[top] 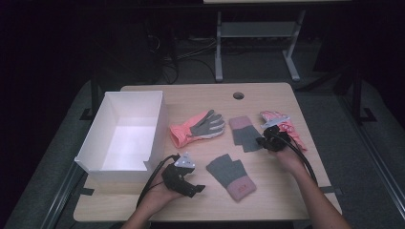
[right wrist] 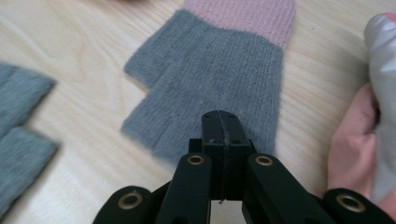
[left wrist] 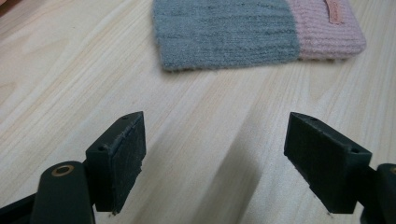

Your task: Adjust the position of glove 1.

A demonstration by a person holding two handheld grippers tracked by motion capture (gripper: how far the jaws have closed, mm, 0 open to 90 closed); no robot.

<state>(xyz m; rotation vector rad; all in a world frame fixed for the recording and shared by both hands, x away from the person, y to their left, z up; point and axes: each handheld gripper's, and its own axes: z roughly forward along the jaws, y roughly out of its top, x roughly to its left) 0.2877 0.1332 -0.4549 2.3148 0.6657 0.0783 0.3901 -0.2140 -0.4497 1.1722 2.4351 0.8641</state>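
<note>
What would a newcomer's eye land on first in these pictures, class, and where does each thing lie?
First, the big white open cardboard box at the table's left. Next, four gloves spread across the pale wooden table: a salmon-and-grey padded glove beside the box, a pink patterned glove at far right, and two grey-and-pink knitted fingerless gloves, one mid-table, one nearer the person. The right tongs stand shut over the farther knitted glove; the left tongs gape open.

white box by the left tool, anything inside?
The white box looks empty: bare floor and inner walls visible. The strip just behind its near wall is hidden. All four gloves lie outside on the table.
</note>
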